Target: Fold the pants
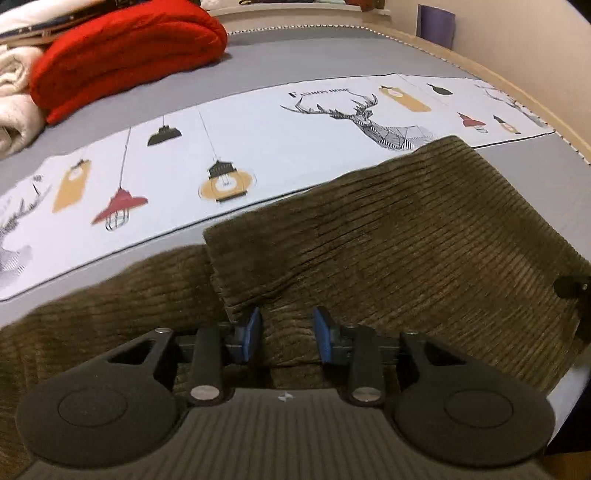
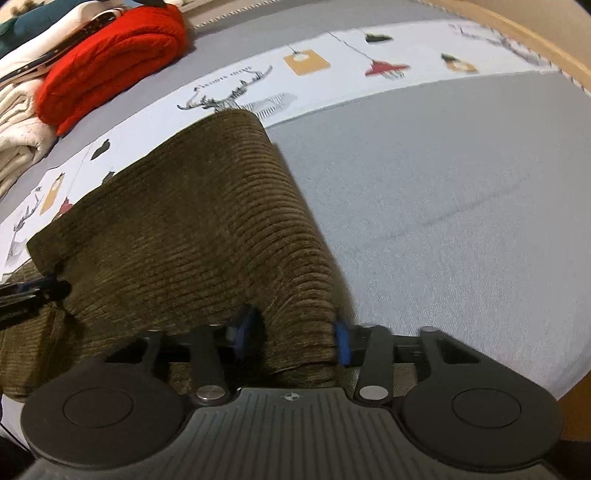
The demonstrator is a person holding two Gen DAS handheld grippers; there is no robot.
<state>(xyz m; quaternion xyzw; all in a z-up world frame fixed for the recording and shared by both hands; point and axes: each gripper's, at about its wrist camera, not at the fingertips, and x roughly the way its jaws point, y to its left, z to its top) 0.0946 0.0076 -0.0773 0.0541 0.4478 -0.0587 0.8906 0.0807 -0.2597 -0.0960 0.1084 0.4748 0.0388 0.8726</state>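
Two tongs over a grey table (image 1: 332,62), olive corduroy pants (image 1: 388,229) folded across its near middle, red folded blanket (image 1: 125,55) far left, left tongs (image 1: 287,338) narrowed astride a fabric ridge, right tongs (image 2: 291,338) pinching the pants' right fold.

This looks like a room in a home, most likely a bedroom, set up for sorting laundry. A wide grey-covered surface (image 1: 332,55) with stitched trim and a wooden edge (image 1: 517,79) reads as a bed or padded worktop, though which cannot be told; across it runs a white printed runner (image 1: 258,140) with hanging lamps, a stag's head and the words "Fashion home". Folded household textiles sit at the far corner: a red blanket (image 1: 122,55), cream knitwear (image 1: 14,96) and more garments stacked behind, beside a plain painted wall (image 1: 517,33).
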